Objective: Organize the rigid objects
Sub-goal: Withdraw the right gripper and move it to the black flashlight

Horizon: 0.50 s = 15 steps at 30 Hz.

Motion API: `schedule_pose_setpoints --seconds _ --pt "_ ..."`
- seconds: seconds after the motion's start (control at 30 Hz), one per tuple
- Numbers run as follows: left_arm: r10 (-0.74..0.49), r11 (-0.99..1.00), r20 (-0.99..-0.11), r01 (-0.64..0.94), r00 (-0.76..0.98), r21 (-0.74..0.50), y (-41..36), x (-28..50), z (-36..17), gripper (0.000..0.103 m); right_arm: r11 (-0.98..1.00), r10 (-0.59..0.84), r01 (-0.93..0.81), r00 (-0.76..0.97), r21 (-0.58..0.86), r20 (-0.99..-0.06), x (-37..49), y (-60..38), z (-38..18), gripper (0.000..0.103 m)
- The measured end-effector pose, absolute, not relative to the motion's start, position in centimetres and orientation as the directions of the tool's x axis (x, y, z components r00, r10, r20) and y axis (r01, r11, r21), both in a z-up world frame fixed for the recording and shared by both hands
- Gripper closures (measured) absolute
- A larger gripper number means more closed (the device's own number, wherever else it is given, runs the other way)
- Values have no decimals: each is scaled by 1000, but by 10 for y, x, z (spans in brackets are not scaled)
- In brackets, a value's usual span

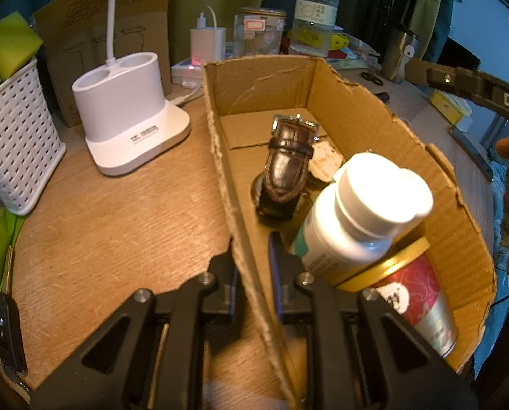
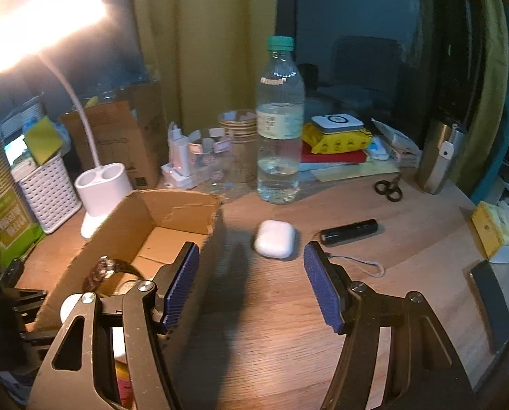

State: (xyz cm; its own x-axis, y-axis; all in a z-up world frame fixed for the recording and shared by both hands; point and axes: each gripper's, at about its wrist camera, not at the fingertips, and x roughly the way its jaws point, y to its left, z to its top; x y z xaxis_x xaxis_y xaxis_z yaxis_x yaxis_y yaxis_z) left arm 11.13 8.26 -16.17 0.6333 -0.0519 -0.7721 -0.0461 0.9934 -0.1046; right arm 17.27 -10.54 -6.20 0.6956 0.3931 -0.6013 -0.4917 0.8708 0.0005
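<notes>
- The left gripper [image 1: 252, 273] pinched the cardboard box [image 1: 356, 109] wall.
- The right gripper [image 2: 251, 283] hung open, empty.
- Only its camera caught the white earbud case [image 2: 274, 243].

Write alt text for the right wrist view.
Open right tongs hover over a wooden desk, aimed at a white earbud case lying beside a cardboard box. A black stick with a cord lies right of the case, and a water bottle stands behind it among desk clutter and a lit lamp.
</notes>
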Motion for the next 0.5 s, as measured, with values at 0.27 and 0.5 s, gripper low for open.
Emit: schedule_pose_setpoints --seconds 0.27,0.5 --pt "-52 993 -772 -46 633 -105 83 111 -162 87 899 340 -437 706 -5 -621 199 -121 -73 36" --pt "-52 993 -772 -46 633 -105 83 111 -162 87 925 286 -379 705 -4 -648 227 -132 -89 36"
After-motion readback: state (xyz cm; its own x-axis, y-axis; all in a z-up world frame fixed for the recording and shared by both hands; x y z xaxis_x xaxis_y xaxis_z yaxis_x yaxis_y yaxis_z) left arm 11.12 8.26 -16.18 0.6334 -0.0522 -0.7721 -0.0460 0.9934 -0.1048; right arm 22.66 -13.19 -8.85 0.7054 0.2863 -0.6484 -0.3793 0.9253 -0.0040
